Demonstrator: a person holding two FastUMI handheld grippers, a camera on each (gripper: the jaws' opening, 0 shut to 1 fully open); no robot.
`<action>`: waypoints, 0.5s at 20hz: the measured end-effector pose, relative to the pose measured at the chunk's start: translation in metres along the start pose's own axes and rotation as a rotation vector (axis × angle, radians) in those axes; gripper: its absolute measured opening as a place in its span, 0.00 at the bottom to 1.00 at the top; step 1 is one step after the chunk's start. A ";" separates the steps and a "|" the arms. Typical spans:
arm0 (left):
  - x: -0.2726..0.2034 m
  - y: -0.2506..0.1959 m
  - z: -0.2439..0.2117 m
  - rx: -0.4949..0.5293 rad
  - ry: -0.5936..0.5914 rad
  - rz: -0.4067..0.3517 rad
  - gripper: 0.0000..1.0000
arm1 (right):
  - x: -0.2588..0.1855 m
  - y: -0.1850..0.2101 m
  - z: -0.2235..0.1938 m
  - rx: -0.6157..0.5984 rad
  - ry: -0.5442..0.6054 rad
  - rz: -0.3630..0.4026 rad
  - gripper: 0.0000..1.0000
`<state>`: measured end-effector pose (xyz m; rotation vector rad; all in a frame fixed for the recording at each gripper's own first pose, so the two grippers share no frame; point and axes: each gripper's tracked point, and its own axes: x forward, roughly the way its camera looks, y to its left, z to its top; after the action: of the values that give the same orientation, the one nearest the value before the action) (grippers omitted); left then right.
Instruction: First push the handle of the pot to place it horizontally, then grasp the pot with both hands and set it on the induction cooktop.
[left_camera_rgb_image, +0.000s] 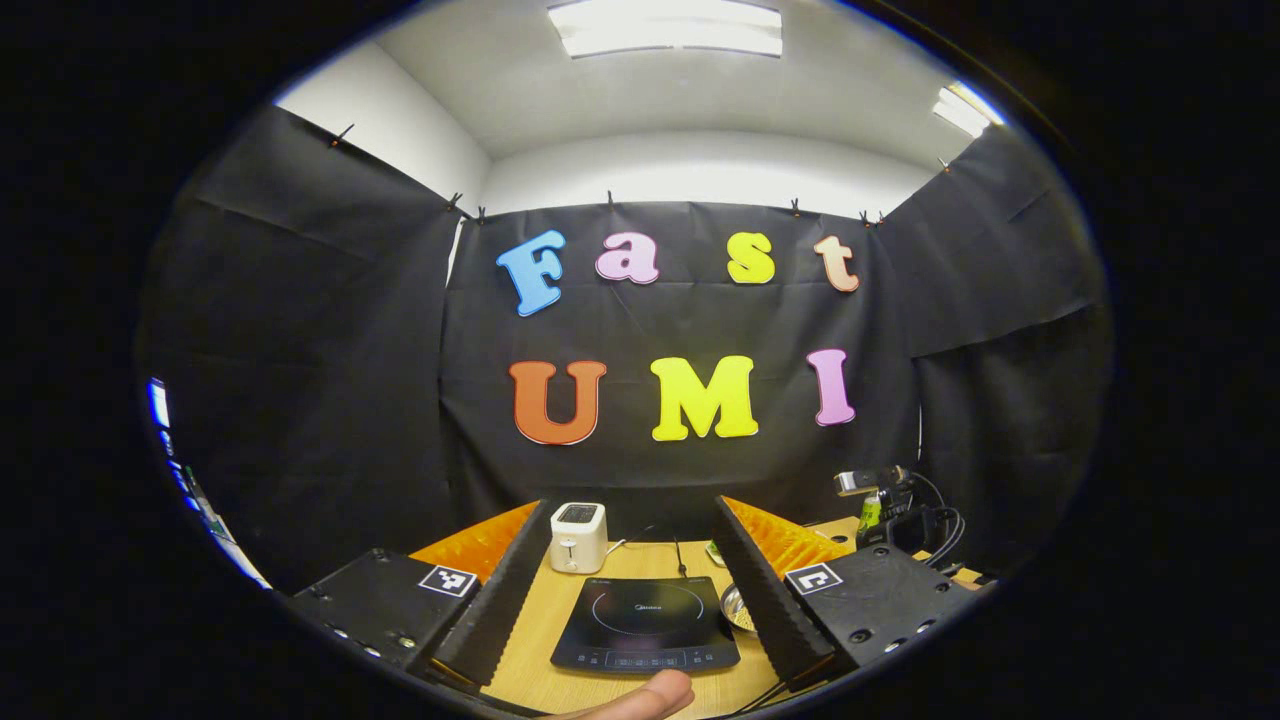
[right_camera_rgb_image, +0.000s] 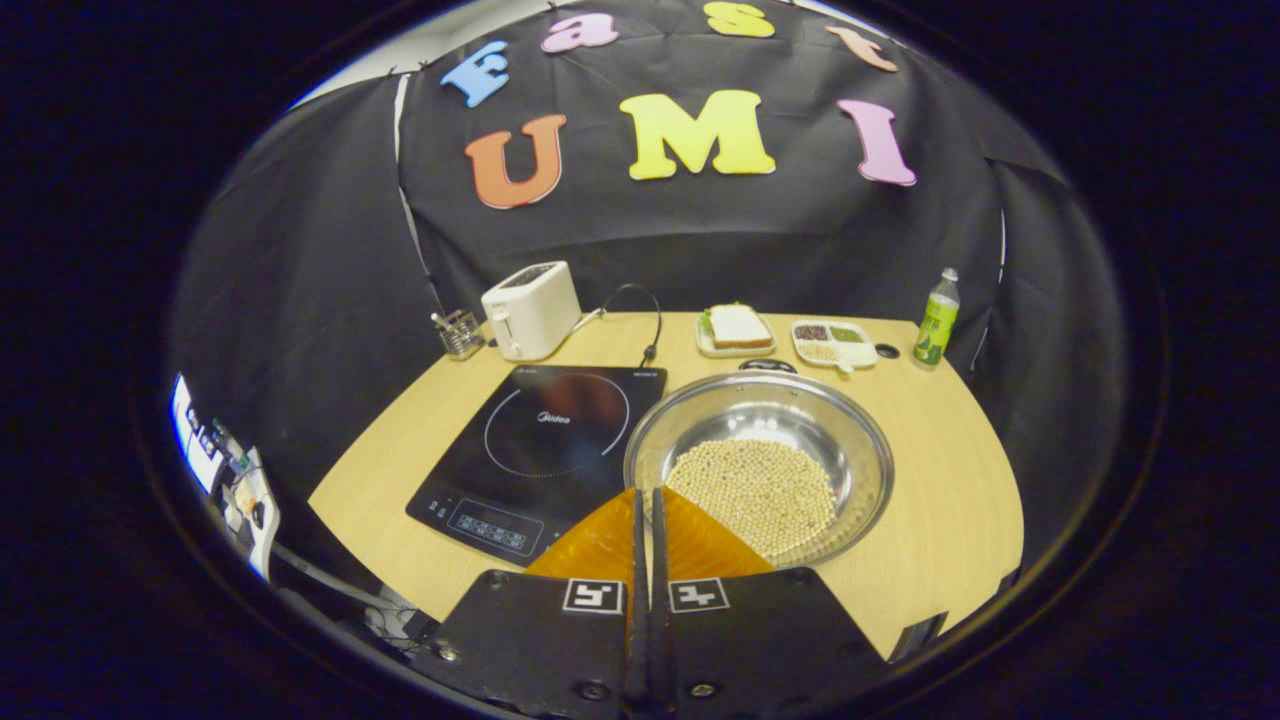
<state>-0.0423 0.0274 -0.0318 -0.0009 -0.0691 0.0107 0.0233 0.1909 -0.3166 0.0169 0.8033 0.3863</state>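
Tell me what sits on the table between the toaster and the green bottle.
In the right gripper view, along the table's far edge between the toaster and the green bottle lie a black cable, a plate with a sandwich, and a divided tray.

table (right_camera_rgb_image: 950, 470) | cooktop (right_camera_rgb_image: 545, 440) | pot (right_camera_rgb_image: 760, 465) | toaster (right_camera_rgb_image: 531, 308) | bottle (right_camera_rgb_image: 936, 318)

Black gripper (right_camera_rgb_image: 645, 505) housings (screwed), each bearing square black-and-white markers.
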 end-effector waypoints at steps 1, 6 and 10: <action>-0.001 0.000 0.000 0.002 -0.003 0.002 0.96 | 0.006 0.004 -0.007 -0.006 0.026 0.009 0.00; -0.002 -0.008 -0.005 0.016 0.011 -0.012 0.96 | 0.029 0.007 -0.050 -0.003 0.149 0.011 0.04; -0.002 -0.014 -0.011 0.034 0.026 -0.028 0.96 | 0.042 0.000 -0.069 0.017 0.207 -0.002 0.04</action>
<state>-0.0430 0.0132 -0.0432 0.0340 -0.0428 -0.0161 0.0012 0.1963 -0.3942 -0.0085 1.0105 0.3833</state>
